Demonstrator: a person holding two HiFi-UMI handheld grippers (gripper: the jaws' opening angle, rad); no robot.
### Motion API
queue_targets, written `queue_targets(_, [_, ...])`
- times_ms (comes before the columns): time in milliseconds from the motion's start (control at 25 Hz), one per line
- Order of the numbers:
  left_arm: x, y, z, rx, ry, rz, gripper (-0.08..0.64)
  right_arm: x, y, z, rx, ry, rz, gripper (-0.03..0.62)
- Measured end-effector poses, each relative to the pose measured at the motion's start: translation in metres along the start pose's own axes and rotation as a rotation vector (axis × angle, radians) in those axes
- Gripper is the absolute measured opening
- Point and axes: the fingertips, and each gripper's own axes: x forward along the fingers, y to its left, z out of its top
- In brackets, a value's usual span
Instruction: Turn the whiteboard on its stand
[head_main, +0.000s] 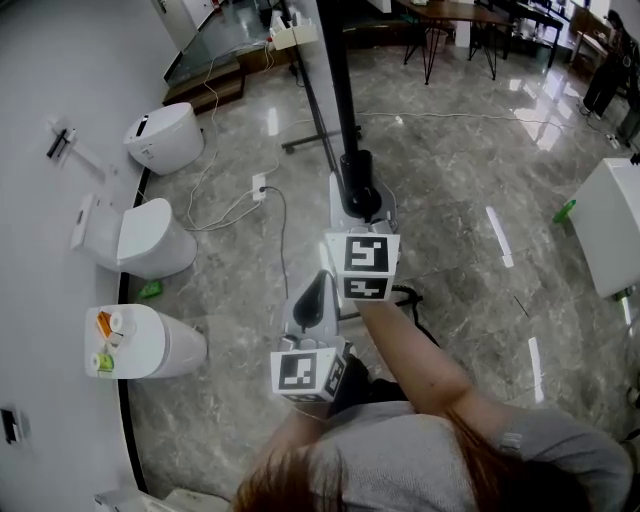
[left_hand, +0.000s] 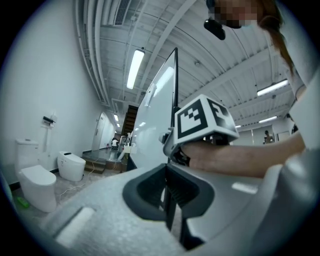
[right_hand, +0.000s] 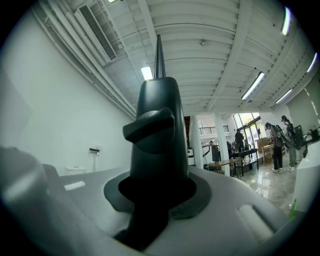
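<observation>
The left claw (left_hand: 169, 189) is clenched on the dark frame strip at the edge of the whiteboard (left_hand: 156, 112). The strip runs down between its ribbed pads. The right claw (right_hand: 156, 125) grips further along the same edge, with its jaws nearly together and only a thin sliver of frame poking out beyond them. In the head view the board shows edge-on as a dark line running away from the person. It stands upright on its stand (head_main: 305, 143) over the glossy floor (head_main: 470, 250).

The board looks like a big, stiff, flat panel. It is probably fairly heavy, but the stand carries it, so turning it should take a steady push rather than a lift. Its white face looks smooth and would likely slip under the pads, so the frame strip seems the sound place to hold. That strip is thin and gives little purchase, so two grips spaced along it should guard against twisting loose. The stand may skate or roll on the polished floor. A loose cable (head_main: 270, 215) lies near its foot and could snag.
</observation>
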Motion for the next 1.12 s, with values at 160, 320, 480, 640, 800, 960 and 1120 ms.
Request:
queue_targets(160, [-0.01, -0.009, -0.001, -0.005, -0.001, 0.011, -0.002, -0.013, 0.004, 0.001, 0.004, -0.003, 0.01, 0.101])
queue_targets(320, [-0.019, -0.016, -0.004, 0.001, 0.005, 0.031, -0.002, -0.026, 0.007, 0.003, 0.007, -0.009, 0.019, 0.104])
queue_targets(480, [-0.027, -0.015, -0.006, -0.01, 0.004, 0.047, -0.002, -0.033, 0.01, 0.004, 0.007, -0.011, 0.02, 0.106])
queue_targets(640, [-0.033, -0.015, -0.006, -0.026, -0.006, 0.057, -0.002, -0.041, 0.013, 0.004, 0.011, -0.009, 0.028, 0.107])
queue_targets(800, [-0.043, -0.02, -0.009, -0.034, -0.009, 0.059, -0.002, -0.053, 0.016, 0.004, 0.013, -0.012, 0.036, 0.11])
queue_targets(960, [-0.061, -0.024, -0.012, -0.035, -0.008, 0.065, -0.002, -0.067, 0.017, 0.008, 0.008, -0.015, 0.022, 0.106])
queue_targets(1120, [-0.081, -0.02, -0.02, -0.046, 0.005, 0.087, -0.002, -0.081, 0.021, 0.01, 0.007, -0.022, 0.019, 0.107])
